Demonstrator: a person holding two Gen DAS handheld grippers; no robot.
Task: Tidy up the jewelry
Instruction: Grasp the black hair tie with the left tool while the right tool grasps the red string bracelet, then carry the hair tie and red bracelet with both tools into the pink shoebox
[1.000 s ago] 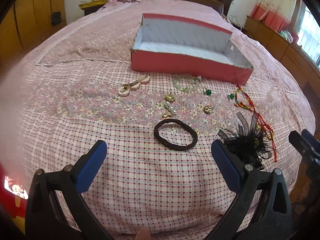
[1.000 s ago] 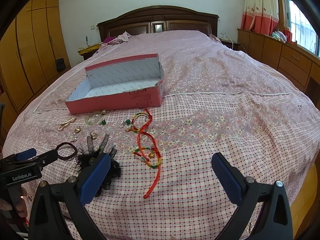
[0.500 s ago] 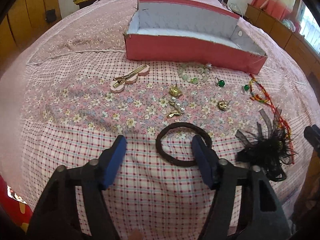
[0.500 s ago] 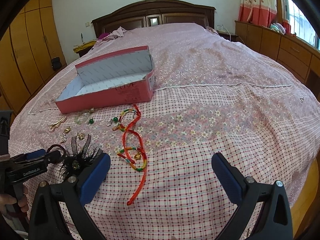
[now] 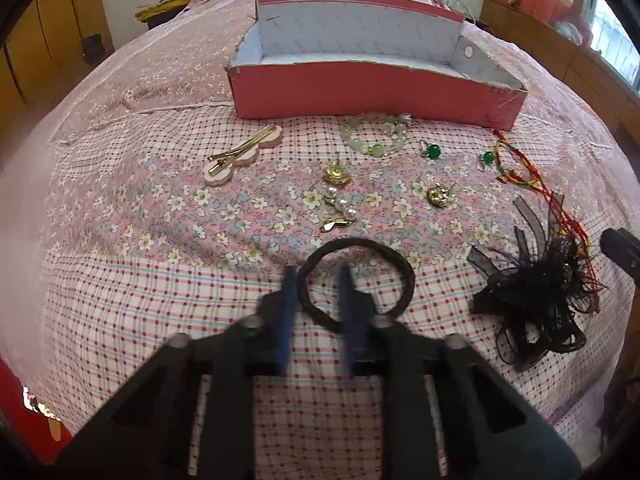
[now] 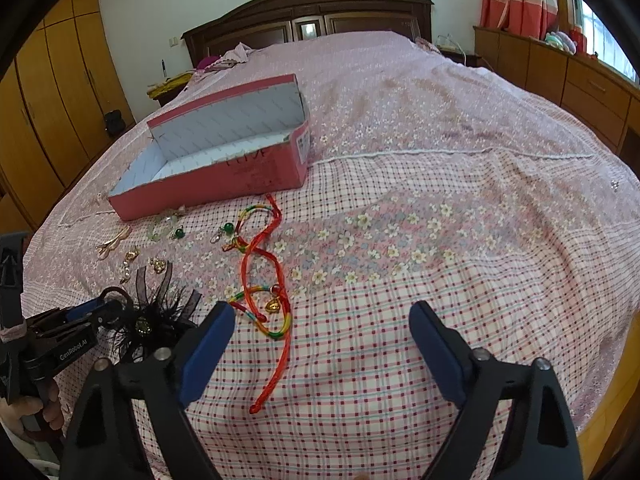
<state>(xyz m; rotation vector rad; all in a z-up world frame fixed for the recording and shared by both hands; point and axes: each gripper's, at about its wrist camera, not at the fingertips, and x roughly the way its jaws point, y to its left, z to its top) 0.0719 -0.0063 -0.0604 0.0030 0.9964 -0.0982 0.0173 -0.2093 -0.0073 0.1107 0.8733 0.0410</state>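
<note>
A black hair tie (image 5: pixel 394 264) lies on the bedspread. My left gripper (image 5: pixel 318 280) has its jaws narrowed around the tie's near left rim, a small gap still between the blurred pads; the right wrist view (image 6: pixel 102 306) shows it too. Beyond lie gold earrings (image 5: pixel 337 174), a pearl clip (image 5: pixel 340 210), a pink hair clip (image 5: pixel 240 152), a bead bracelet (image 5: pixel 376 136) and green earrings (image 5: pixel 432 150). An open pink box (image 5: pixel 376 92) stands behind. My right gripper (image 6: pixel 320 320) is open and empty above the bedspread, right of a red cord bracelet (image 6: pixel 264 276).
A black feather hairpiece (image 5: pixel 536 292) lies right of the hair tie, also in the right wrist view (image 6: pixel 154 316). The red cord (image 5: pixel 520 168) runs beside it. Wooden wardrobes (image 6: pixel 48 100) stand on the left, a dresser (image 6: pixel 568 76) on the right, the headboard (image 6: pixel 308 20) behind.
My left gripper moved forward and down to the hair tie and its jaws narrowed from wide open to straddling the tie's rim. The right gripper shifted slightly and stayed open.
</note>
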